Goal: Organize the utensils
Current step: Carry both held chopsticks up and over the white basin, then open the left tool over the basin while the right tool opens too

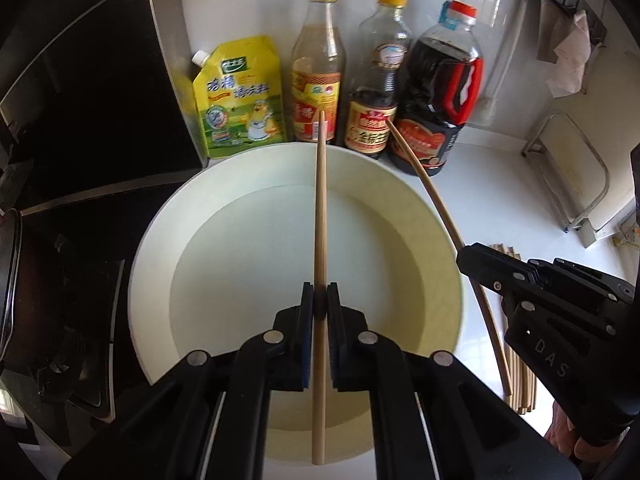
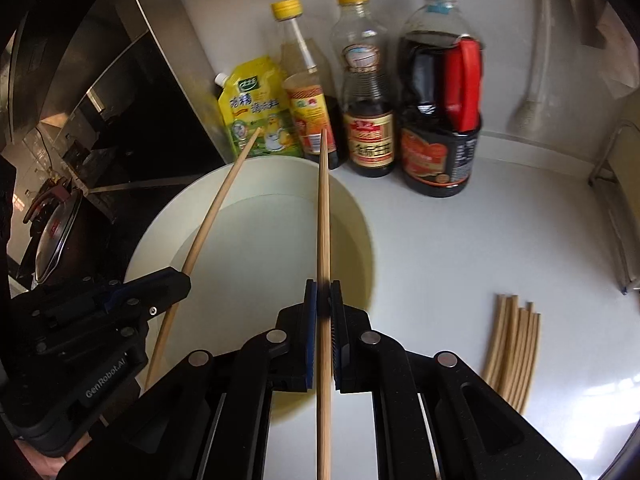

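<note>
The white worktop [image 2: 460, 248] runs back to a white wall, with a dark stove area [image 1: 92, 128] along its left side. The biggest thing on the worktop is a round white basin [image 1: 160, 240], wide and shallow, standing just in front of a row of condiments.

Against the wall behind the basin stand, from right to left, a large dark soy sauce jug [image 2: 438, 116] with a red cap and red handle, a slimmer dark sauce bottle [image 2: 366, 92] with a yellow cap, a pale vinegar bottle [image 1: 318, 68] with a yellow cap, and a yellow seasoning pouch [image 1: 238, 96] with a white spout. At the far right a metal rack [image 1: 568, 176] stands near the wall.

The left gripper [image 1: 320, 300] hangs over the basin, its fingers pressed together on a single chopstick [image 1: 320, 208] that points away toward the bottles. The right gripper [image 2: 323, 300] is just beside it, over the basin's right edge, its fingers likewise clamped tight on another chopstick [image 2: 323, 220], also aimed at the bottles. In each wrist view the other gripper and its stick show at the side, the two sticks apart.

To the right of the basin, a bundle of chopsticks [image 2: 514, 348] lies flat on the worktop, side by side and touching.
</note>
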Motion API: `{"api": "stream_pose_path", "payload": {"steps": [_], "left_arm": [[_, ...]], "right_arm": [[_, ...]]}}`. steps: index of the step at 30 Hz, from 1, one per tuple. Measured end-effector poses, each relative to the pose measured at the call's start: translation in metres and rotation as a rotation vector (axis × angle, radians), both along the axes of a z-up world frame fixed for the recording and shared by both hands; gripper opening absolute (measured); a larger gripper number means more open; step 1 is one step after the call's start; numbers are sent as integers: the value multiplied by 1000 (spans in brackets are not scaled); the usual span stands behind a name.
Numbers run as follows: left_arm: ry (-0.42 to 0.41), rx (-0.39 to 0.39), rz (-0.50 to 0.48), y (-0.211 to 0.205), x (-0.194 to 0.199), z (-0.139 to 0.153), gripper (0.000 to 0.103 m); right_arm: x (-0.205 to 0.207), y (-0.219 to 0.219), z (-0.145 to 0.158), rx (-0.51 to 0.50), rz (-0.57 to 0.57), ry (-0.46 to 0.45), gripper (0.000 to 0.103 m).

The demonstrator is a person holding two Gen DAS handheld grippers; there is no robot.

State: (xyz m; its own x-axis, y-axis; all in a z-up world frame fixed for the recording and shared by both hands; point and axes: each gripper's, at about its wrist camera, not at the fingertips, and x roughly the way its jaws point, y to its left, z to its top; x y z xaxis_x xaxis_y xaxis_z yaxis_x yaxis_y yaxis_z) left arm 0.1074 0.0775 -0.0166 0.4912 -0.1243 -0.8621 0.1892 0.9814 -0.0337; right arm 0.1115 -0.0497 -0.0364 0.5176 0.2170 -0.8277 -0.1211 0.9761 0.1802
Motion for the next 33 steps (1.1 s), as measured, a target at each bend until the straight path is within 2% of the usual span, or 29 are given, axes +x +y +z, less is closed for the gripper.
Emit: {"api": "stream_pose_path", "payload": {"steps": [7, 14, 16, 17, 18, 19, 28, 33], "left_arm": [[65, -12, 21, 35, 23, -29, 7], [130, -21, 14, 46, 38, -54, 8], [141, -25, 22, 48, 41, -58, 11], [144, -29, 26, 49, 41, -58, 22], [141, -35, 31, 51, 41, -58, 36], [131, -39, 38, 52, 41, -56, 40], [92, -55, 65, 62, 36, -41, 41], [76, -64, 70, 67, 21, -33, 41]], "right_arm": [[33, 43, -32, -13, 21, 122, 6], [45, 54, -52, -42, 13, 185, 6], [46, 55, -55, -49, 10, 189, 7], [46, 55, -55, -53, 5, 187, 7], [46, 55, -55, -55, 2, 182, 11], [48, 55, -54, -59, 0, 179, 18], [33, 48, -38, -79, -3, 135, 19], [16, 45, -26, -82, -8, 111, 19]]}}
